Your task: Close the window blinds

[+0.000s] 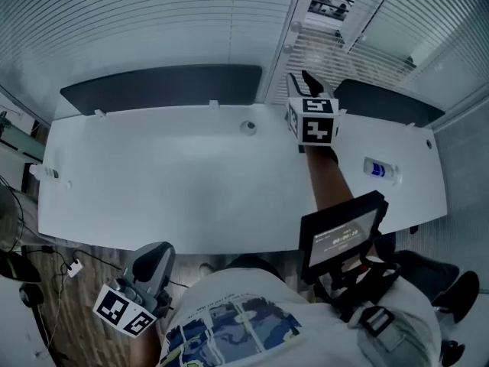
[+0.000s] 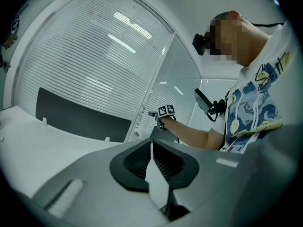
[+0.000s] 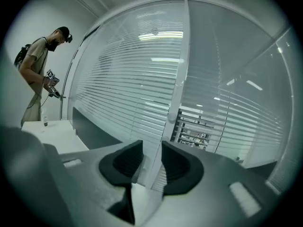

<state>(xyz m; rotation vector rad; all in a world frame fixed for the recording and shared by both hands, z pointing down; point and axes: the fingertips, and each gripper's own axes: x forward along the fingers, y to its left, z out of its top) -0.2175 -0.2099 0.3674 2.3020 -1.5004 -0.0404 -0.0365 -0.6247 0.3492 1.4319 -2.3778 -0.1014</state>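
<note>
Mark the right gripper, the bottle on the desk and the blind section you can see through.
right gripper (image 1: 302,81), head view, midway between its fingertips.
bottle (image 1: 378,170), head view, on its blue label.
open blind section (image 3: 195,132), right gripper view, on the see-through slats.

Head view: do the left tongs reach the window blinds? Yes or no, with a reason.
No: the left tongs sit low beside the person, below the desk edge; only the right tongs reach toward the blinds.
</note>
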